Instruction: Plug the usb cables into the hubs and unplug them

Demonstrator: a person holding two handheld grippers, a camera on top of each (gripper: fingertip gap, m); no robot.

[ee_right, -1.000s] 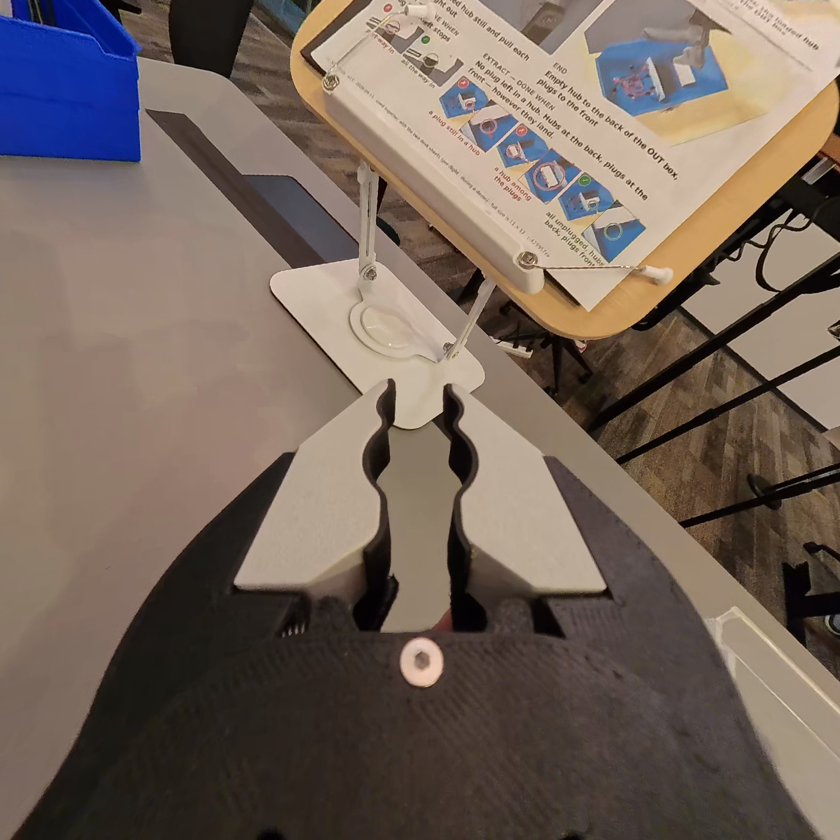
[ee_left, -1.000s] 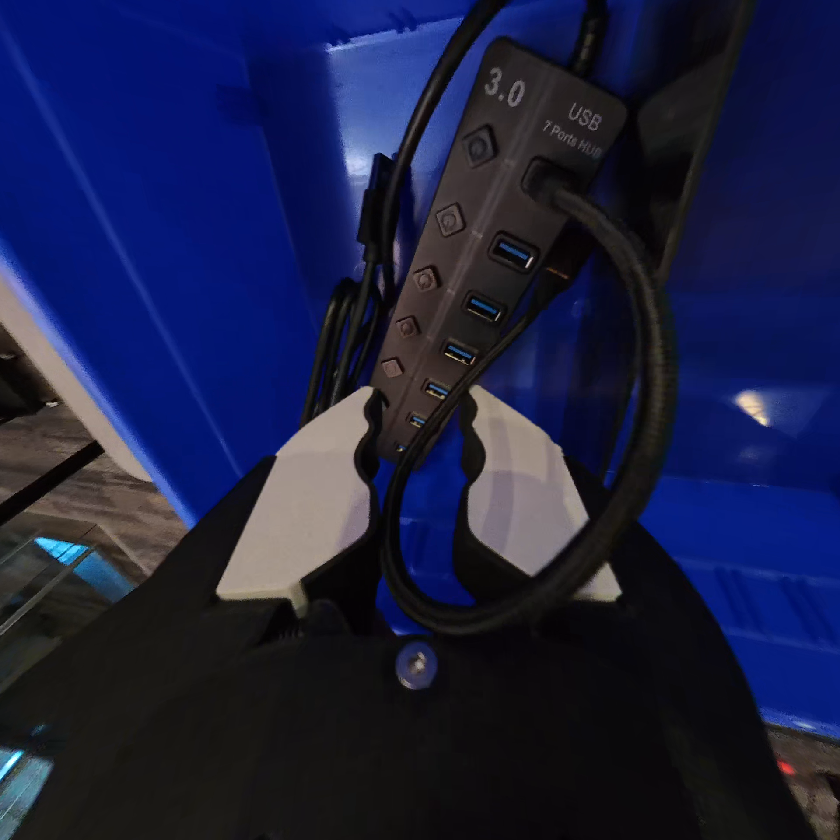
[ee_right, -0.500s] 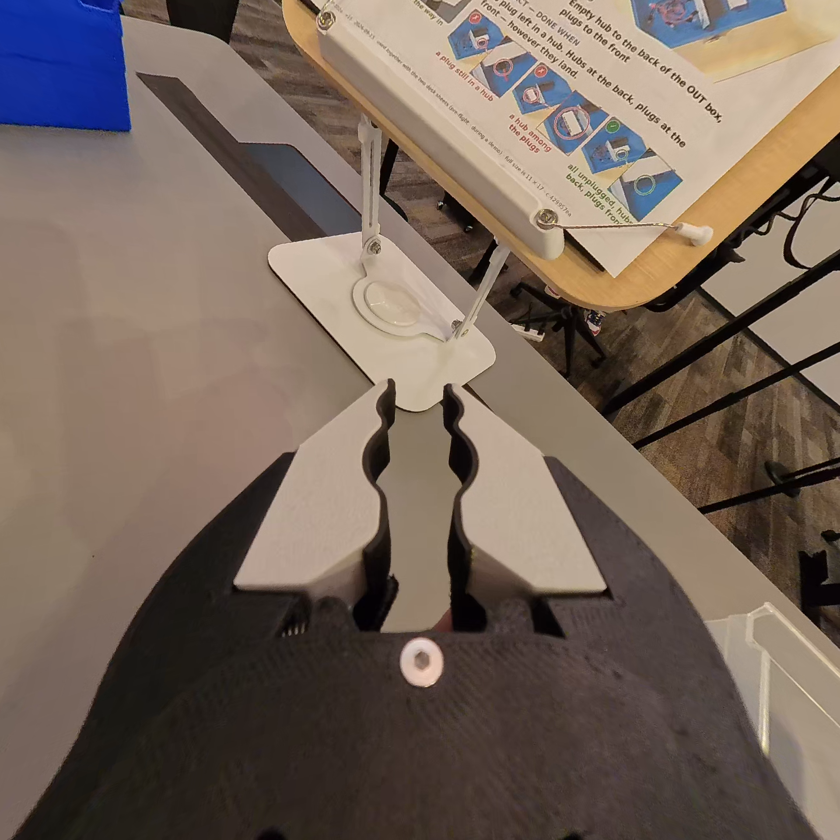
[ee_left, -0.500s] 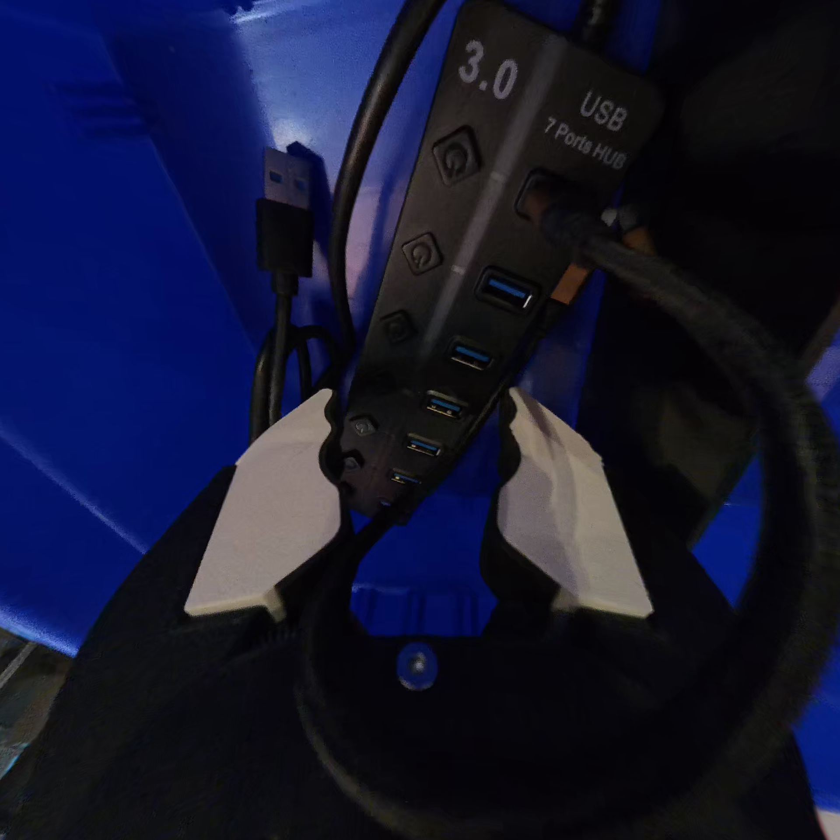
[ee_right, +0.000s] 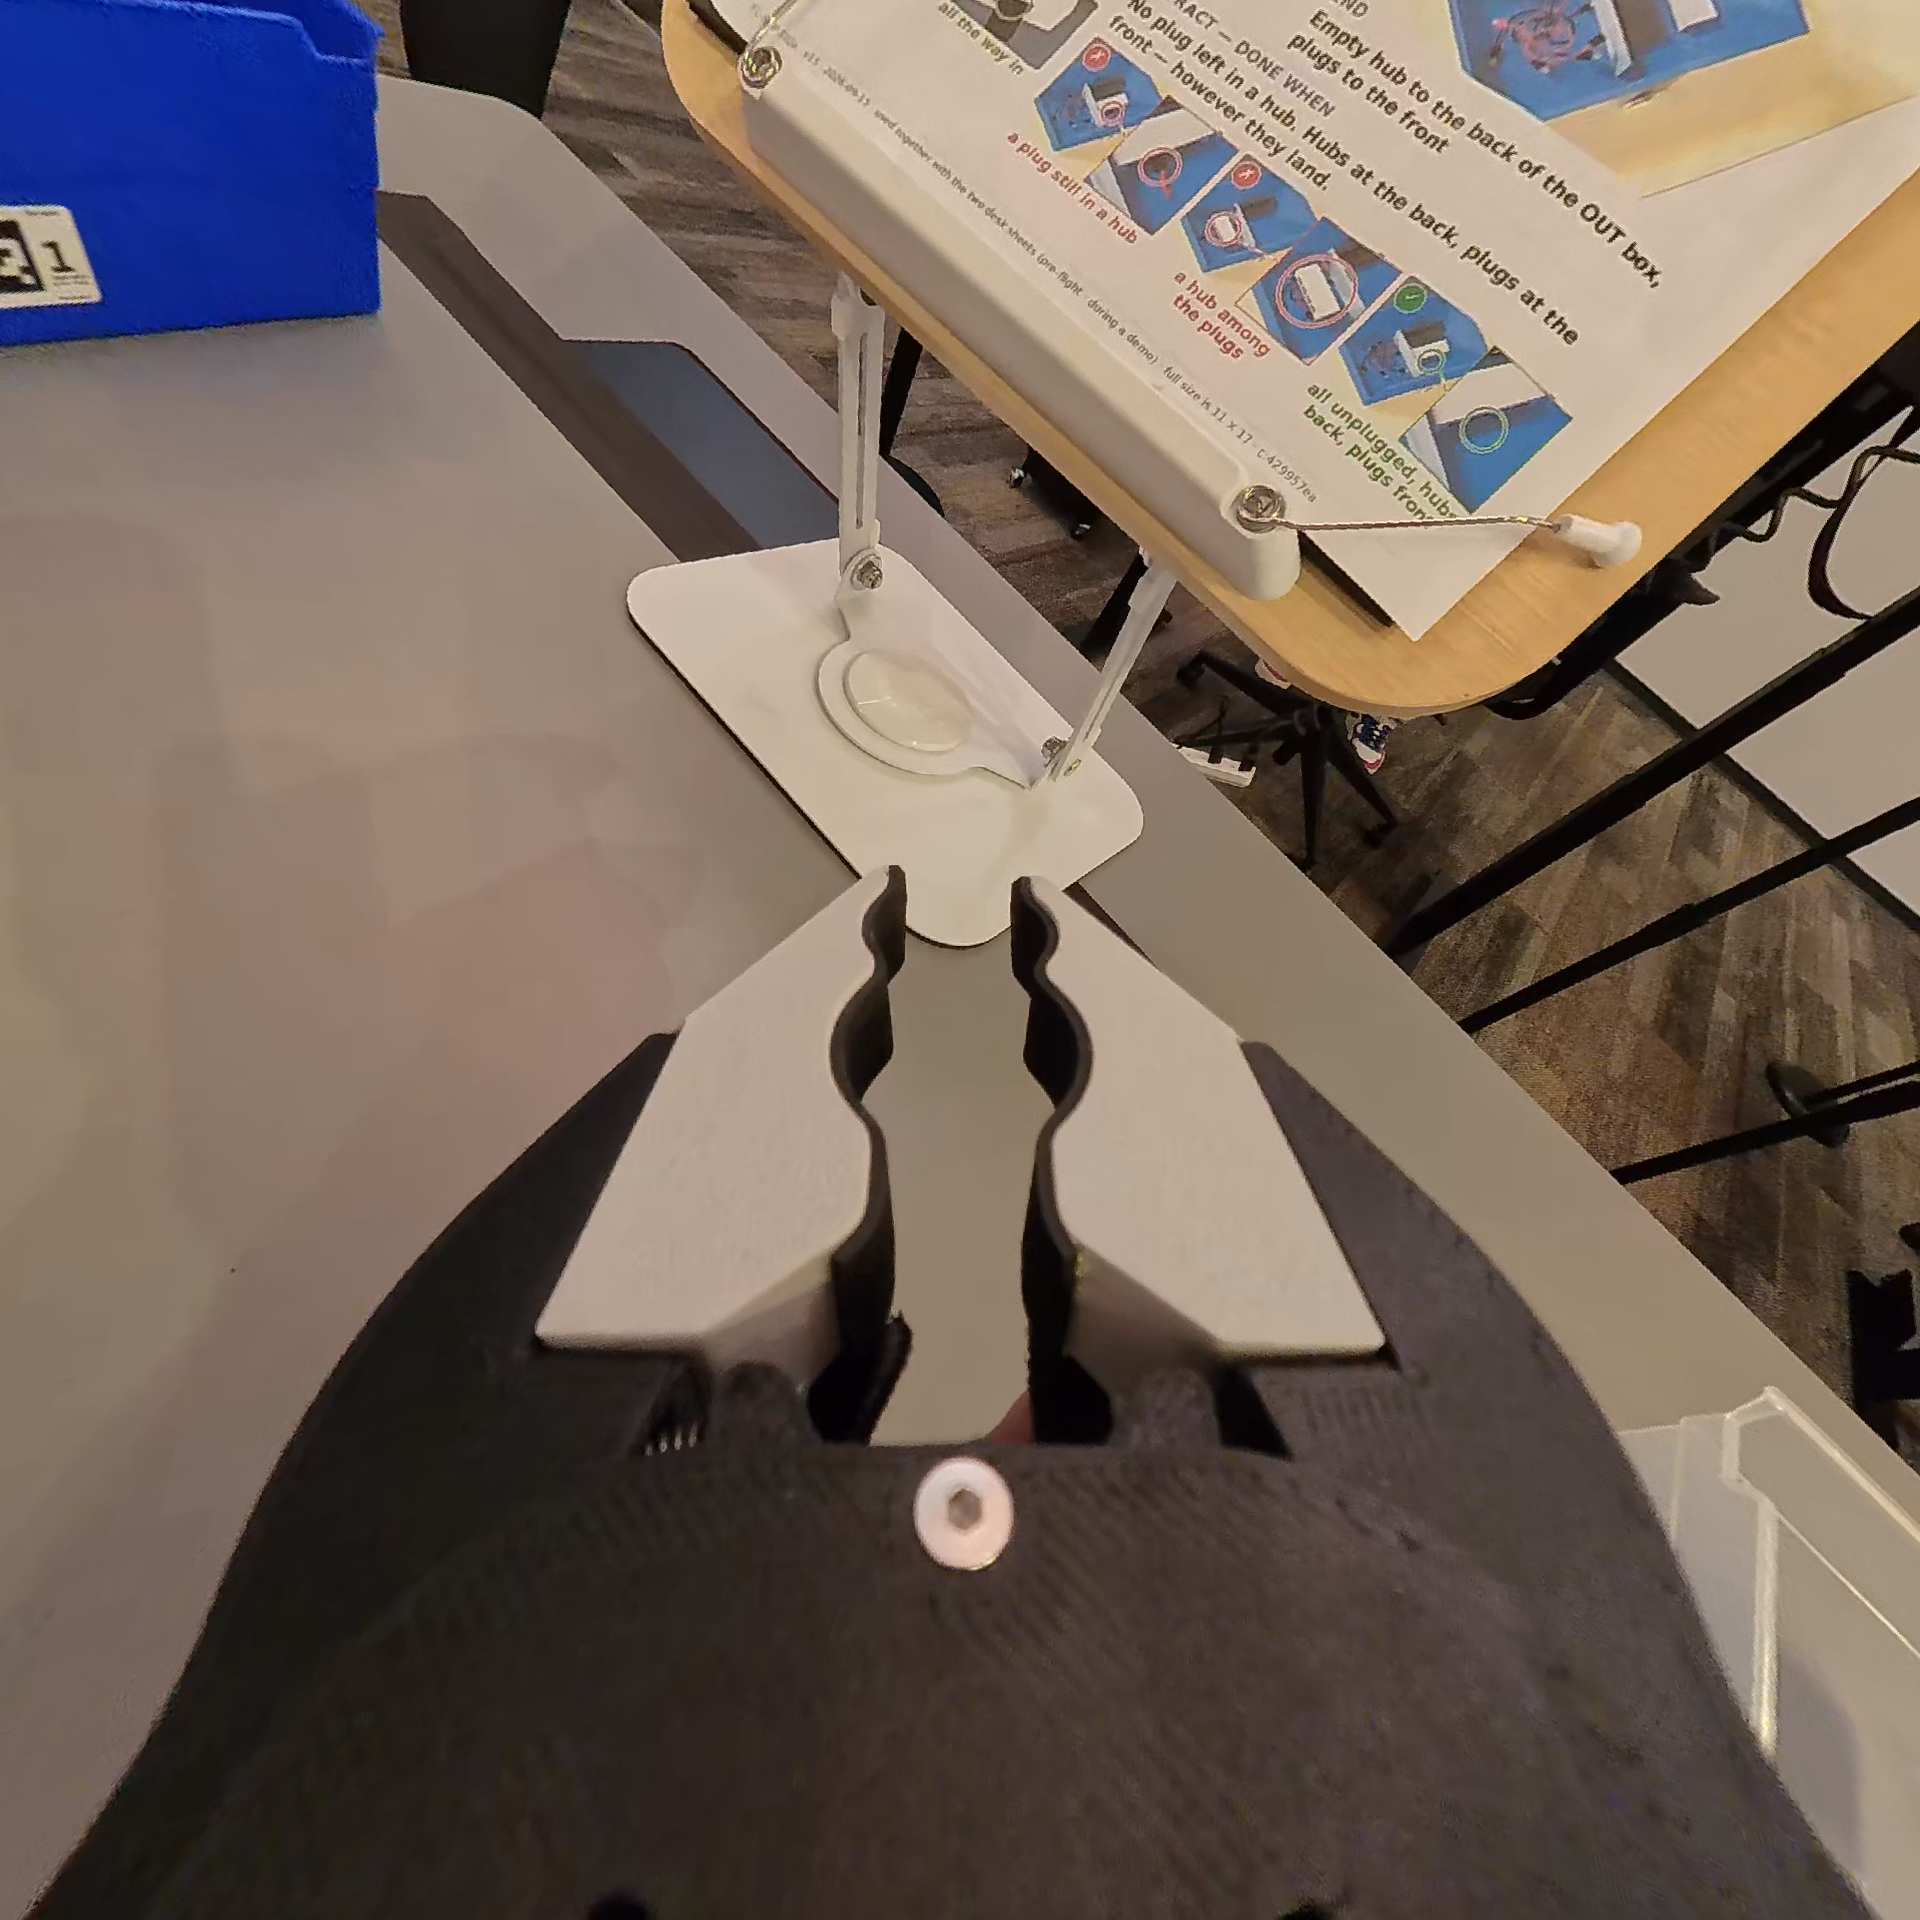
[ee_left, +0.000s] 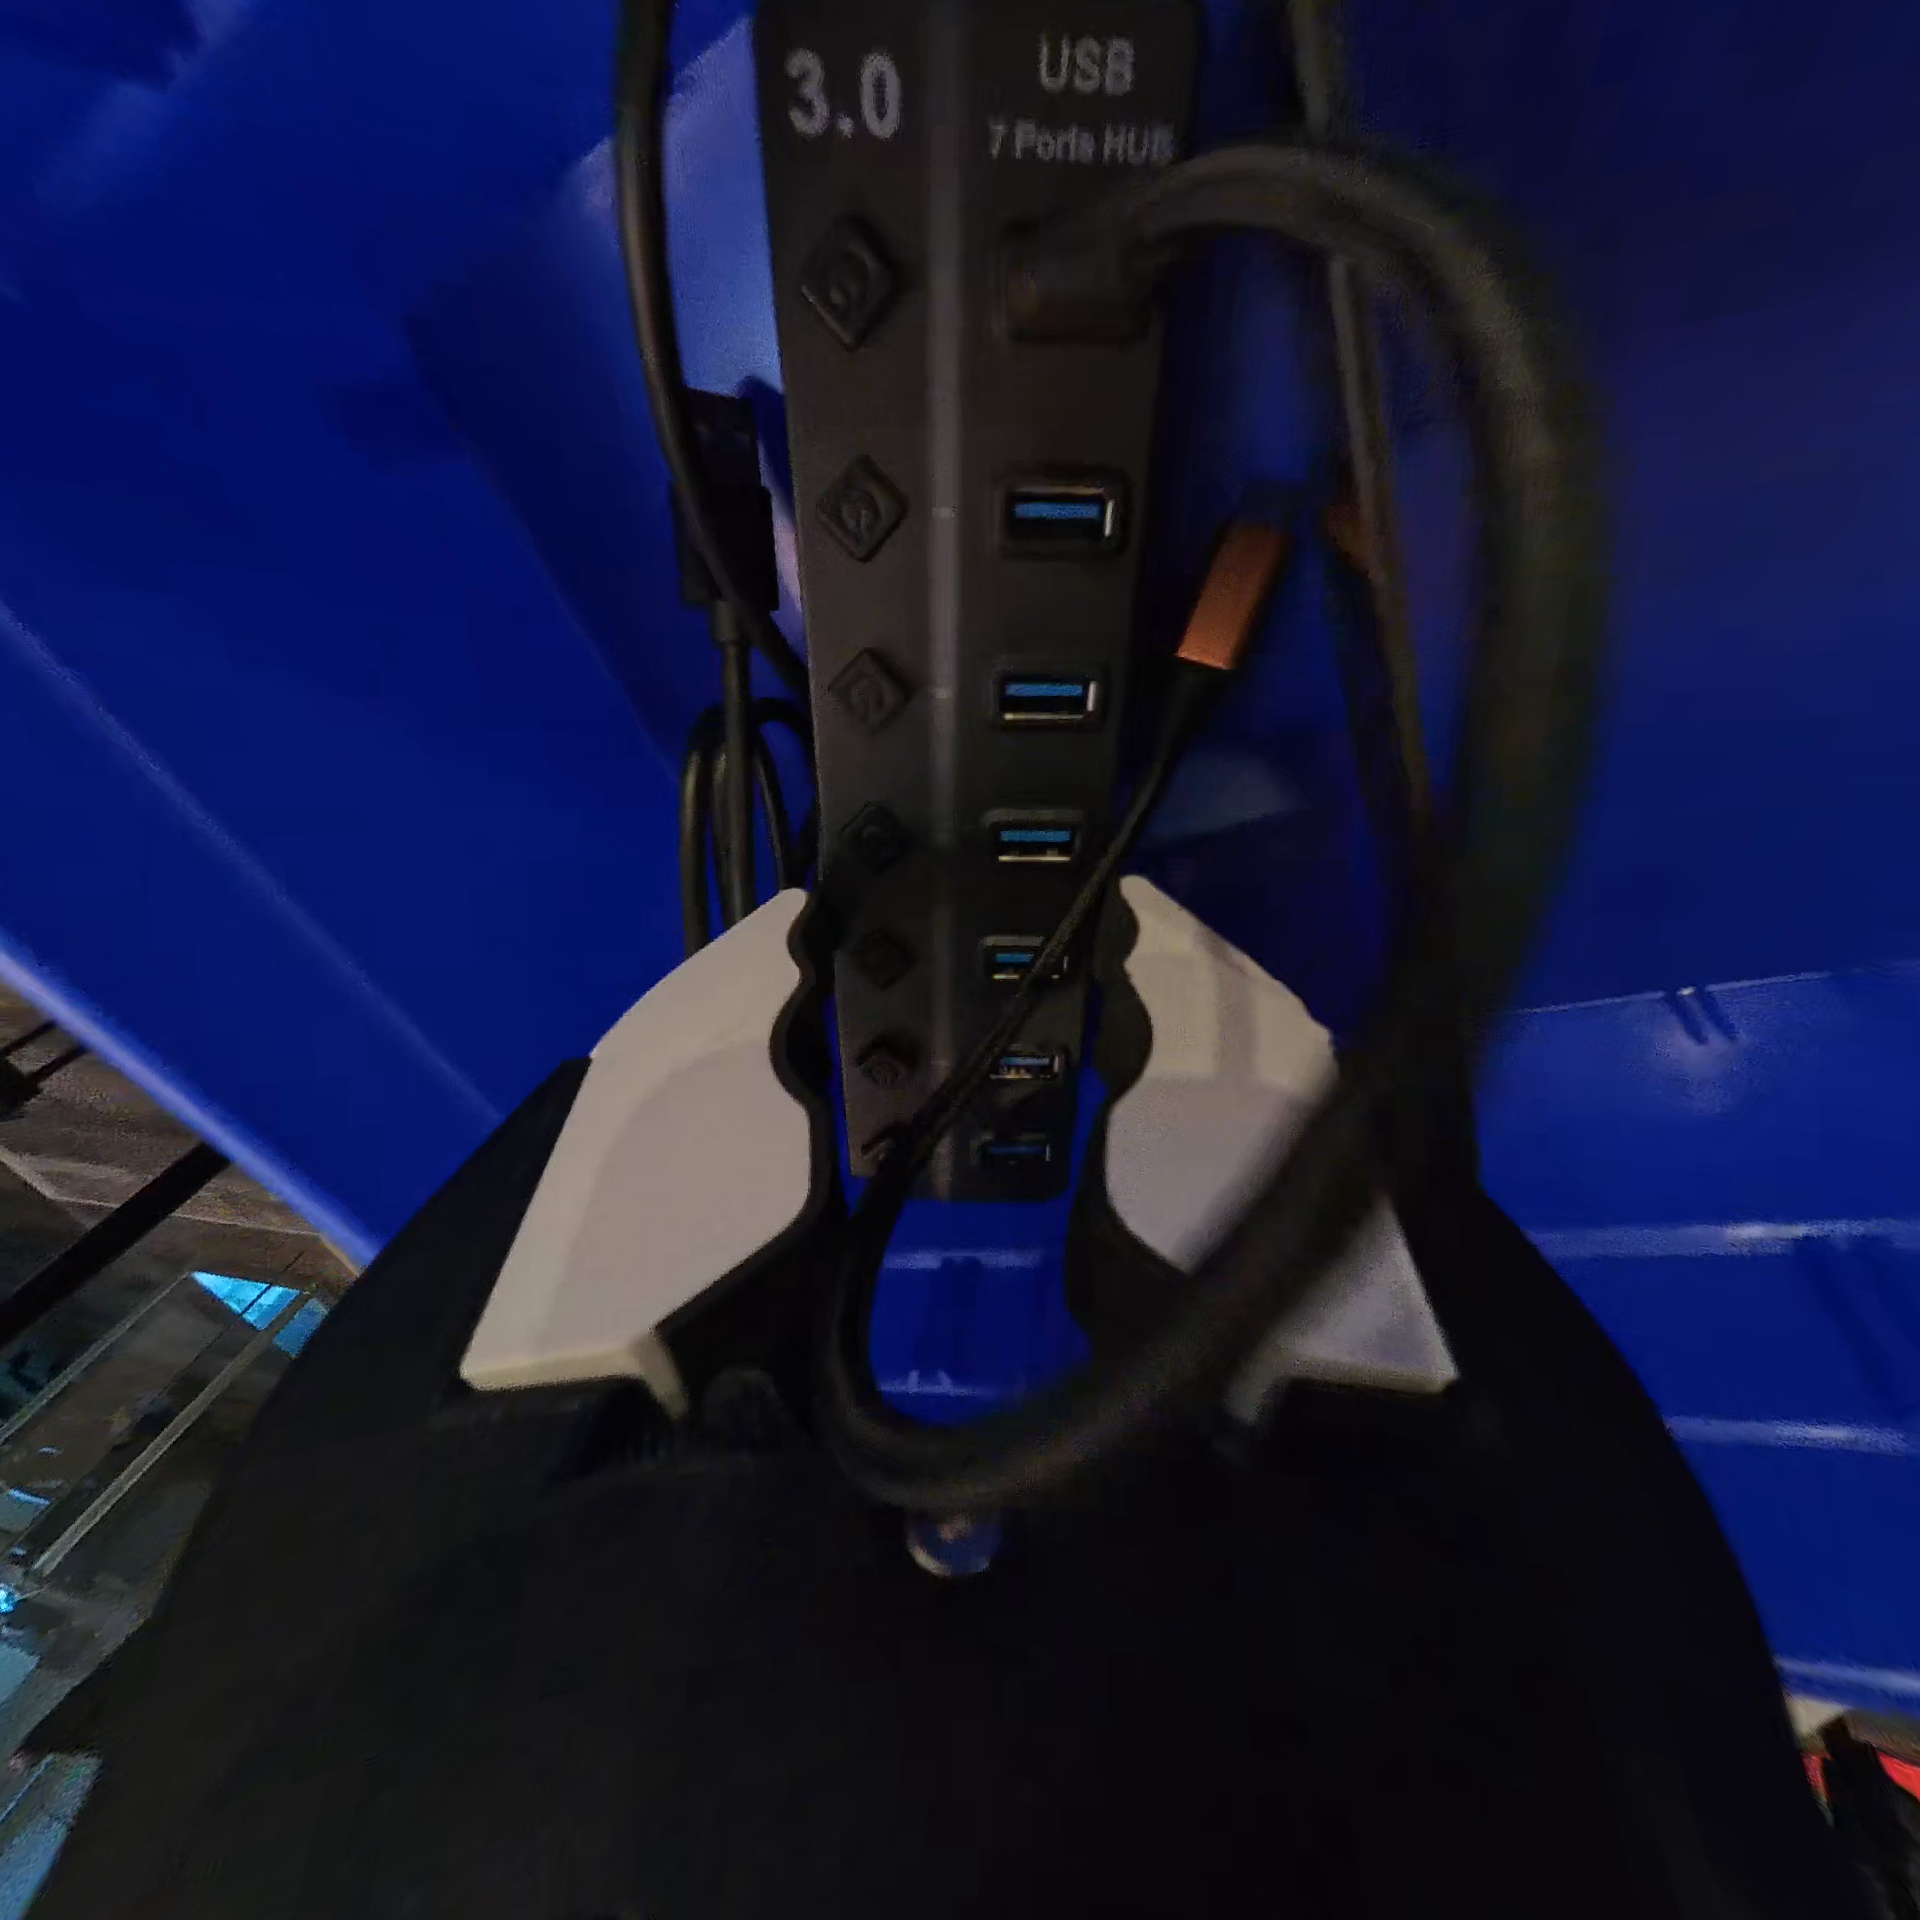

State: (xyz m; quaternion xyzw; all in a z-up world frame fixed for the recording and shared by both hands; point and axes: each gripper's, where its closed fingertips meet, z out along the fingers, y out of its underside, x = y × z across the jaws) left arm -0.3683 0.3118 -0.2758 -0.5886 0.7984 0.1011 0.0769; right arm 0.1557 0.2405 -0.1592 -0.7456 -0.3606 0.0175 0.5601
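My left hand-held gripper (ee_left: 961, 1039) is clenched on the near end of the black hub (ee_left: 966, 623), which I hold up inside the blue bin (ee_left: 312, 520). 1 braided cable (ee_left: 1496, 623) sits plugged in the far port and loops back over my fingers; a copper-tipped plug (ee_left: 1236, 592) hangs loose just beside the hub, its thin lead crossing the ports. My right hand-held gripper (ee_right: 956, 904) hovers released and empty over the grey worktop (ee_right: 364, 831), near the white stand (ee_right: 883, 727). To unplug well, I judge I should hold the hub steady and pull the plug straight out.
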